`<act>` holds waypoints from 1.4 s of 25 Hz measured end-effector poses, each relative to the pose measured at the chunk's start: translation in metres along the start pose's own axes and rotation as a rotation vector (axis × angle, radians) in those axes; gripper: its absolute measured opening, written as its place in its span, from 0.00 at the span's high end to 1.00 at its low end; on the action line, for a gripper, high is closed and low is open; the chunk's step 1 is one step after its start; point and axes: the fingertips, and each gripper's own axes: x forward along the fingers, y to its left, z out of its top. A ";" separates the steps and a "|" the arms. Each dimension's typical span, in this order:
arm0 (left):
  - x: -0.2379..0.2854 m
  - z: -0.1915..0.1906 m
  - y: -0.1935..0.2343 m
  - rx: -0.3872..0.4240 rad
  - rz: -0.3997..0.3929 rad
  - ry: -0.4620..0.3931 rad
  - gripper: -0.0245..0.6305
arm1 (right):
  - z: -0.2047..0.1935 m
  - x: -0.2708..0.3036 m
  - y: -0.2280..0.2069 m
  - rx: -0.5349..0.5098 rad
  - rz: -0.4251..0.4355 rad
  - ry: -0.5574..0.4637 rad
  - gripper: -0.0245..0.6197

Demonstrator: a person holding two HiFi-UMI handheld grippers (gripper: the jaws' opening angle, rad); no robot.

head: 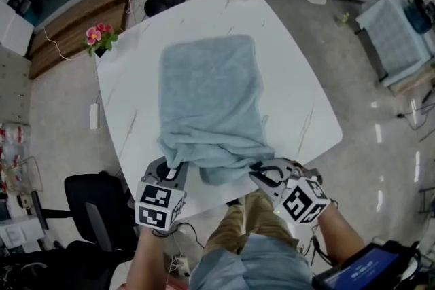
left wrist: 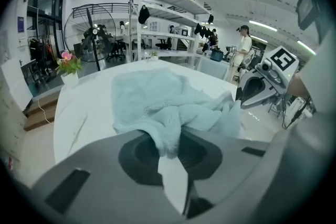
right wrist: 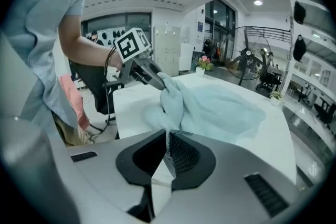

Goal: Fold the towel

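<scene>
Lying on the surface (head: 302, 102), the towel (head: 211, 95) was clamped at 7 o'clock by left gripper (head: 175, 168) fingers; right gripper (head: 258, 175) fingers, nearly together, apparently nipped its 5 o'clock corner.

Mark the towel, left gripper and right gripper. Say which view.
towel (head: 207, 95): head view, flat middle of the cloth.
left gripper (head: 174, 169): head view, tips pinching the towel's near corner.
right gripper (head: 261, 172): head view, tips on the other near corner.
</scene>
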 end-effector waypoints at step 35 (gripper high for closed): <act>0.061 0.122 0.089 -0.244 -0.089 -0.067 0.60 | 0.033 -0.001 -0.219 0.297 -0.156 -0.148 0.67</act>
